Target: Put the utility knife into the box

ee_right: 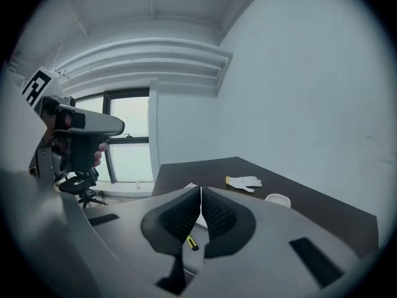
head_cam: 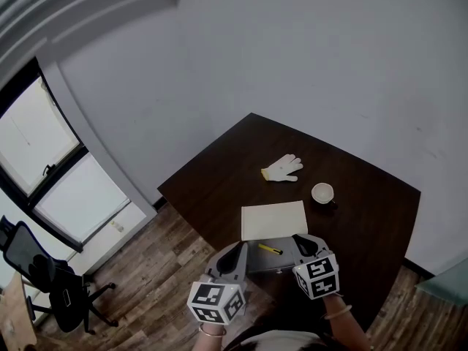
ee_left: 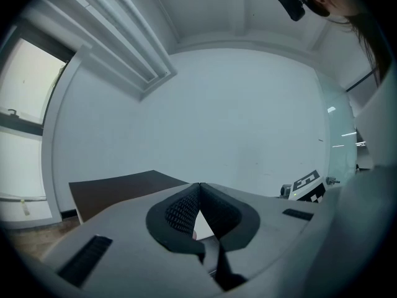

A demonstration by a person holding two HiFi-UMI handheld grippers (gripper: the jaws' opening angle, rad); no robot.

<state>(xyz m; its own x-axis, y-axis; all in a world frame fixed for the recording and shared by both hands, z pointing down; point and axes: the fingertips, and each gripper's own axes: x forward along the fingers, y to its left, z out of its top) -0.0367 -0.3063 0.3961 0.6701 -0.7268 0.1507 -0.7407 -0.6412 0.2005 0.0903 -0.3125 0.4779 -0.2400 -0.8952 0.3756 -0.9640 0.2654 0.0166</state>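
Observation:
The yellow utility knife [head_cam: 270, 249] lies inside the open grey box [head_cam: 281, 262] at the near edge of the dark table; the box's white lid [head_cam: 274, 219] stands open behind it. My left gripper [head_cam: 238, 248] hovers at the box's left end and my right gripper [head_cam: 301, 241] at its right end, both above it. In the left gripper view the left gripper [ee_left: 198, 185] is shut with its pads meeting and nothing between them. The right gripper [ee_right: 200, 190] is likewise shut and empty, and the knife [ee_right: 193, 243] shows below its pads.
A white work glove [head_cam: 282, 168] and a small white cup [head_cam: 322, 192] lie farther back on the table [head_cam: 219, 174]. A black office chair [head_cam: 51, 280] stands on the wooden floor at the left, near a window. A grey wall lies behind the table.

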